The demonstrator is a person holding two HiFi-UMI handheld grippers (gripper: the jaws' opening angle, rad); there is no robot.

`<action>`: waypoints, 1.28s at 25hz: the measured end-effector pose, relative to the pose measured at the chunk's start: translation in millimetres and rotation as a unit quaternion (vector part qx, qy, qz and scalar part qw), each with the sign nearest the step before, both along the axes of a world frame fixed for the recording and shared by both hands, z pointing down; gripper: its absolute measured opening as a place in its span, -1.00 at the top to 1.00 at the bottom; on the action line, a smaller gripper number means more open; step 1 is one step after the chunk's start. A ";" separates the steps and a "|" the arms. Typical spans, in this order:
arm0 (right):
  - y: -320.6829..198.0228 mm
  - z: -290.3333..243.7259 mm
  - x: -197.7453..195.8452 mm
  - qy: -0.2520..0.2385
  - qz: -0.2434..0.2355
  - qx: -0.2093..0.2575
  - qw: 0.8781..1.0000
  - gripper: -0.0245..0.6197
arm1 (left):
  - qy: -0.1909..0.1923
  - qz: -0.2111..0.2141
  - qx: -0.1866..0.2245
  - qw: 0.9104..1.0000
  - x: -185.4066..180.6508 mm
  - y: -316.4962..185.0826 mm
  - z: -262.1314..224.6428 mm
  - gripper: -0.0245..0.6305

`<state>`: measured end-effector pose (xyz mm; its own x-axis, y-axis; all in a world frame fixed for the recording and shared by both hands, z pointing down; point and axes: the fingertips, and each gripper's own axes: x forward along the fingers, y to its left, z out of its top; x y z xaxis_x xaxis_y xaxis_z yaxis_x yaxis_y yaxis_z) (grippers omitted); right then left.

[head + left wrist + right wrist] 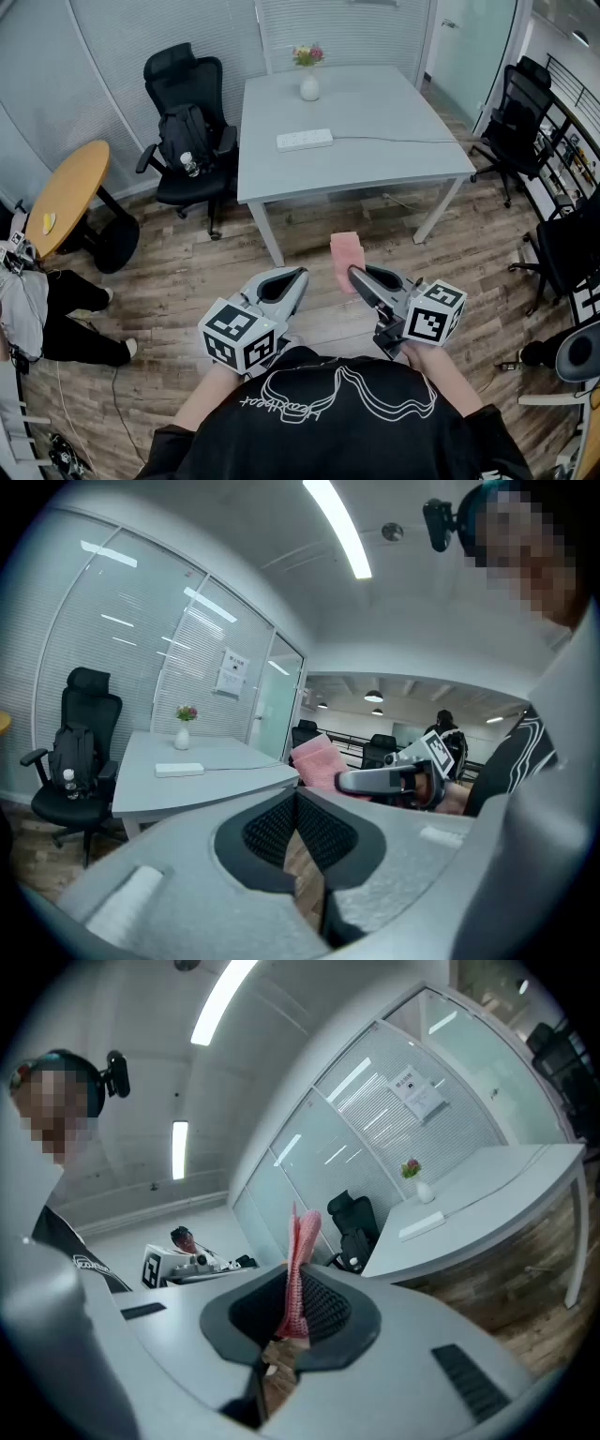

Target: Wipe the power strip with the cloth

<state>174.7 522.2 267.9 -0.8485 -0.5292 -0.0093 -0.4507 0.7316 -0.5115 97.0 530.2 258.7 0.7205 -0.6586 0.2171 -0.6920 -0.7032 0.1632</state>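
Observation:
The white power strip (304, 140) lies on the grey table (375, 150), well ahead of both grippers; it also shows in the left gripper view (179, 770) and the right gripper view (421, 1225). My right gripper (354, 274) is shut on a pink cloth (346, 255), which sticks up from between its jaws (302, 1241). To its left, my left gripper (298, 275) is shut with nothing in it. Both are held over the wooden floor, short of the table's near edge. The left gripper view shows the pink cloth (319, 758) beside it.
A white vase with flowers (308, 82) stands at the table's far side. A cable (394, 139) runs right from the strip. A black chair with a backpack (187, 131) stands left of the table, a round wooden table (67, 195) further left, more chairs (520, 112) at right.

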 end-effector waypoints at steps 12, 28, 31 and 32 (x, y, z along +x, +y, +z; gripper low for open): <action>-7.3 -8.3 16.9 -0.011 0.002 -0.002 1.000 0.81 | 0.017 0.002 -0.027 1.000 14.6 -7.5 -6.9 0.89; -88.0 17.2 8.4 0.003 0.036 -0.035 0.999 0.82 | 0.010 -0.006 -0.036 0.999 -3.8 -88.8 12.5 0.89; -116.2 22.2 -4.0 -0.001 0.031 -0.041 0.999 0.82 | 0.021 0.009 -0.055 0.998 -9.7 -120.1 20.9 0.89; -127.5 24.7 -8.6 0.002 0.030 -0.043 0.999 0.82 | 0.024 0.009 -0.057 0.998 -13.5 -132.6 23.1 0.89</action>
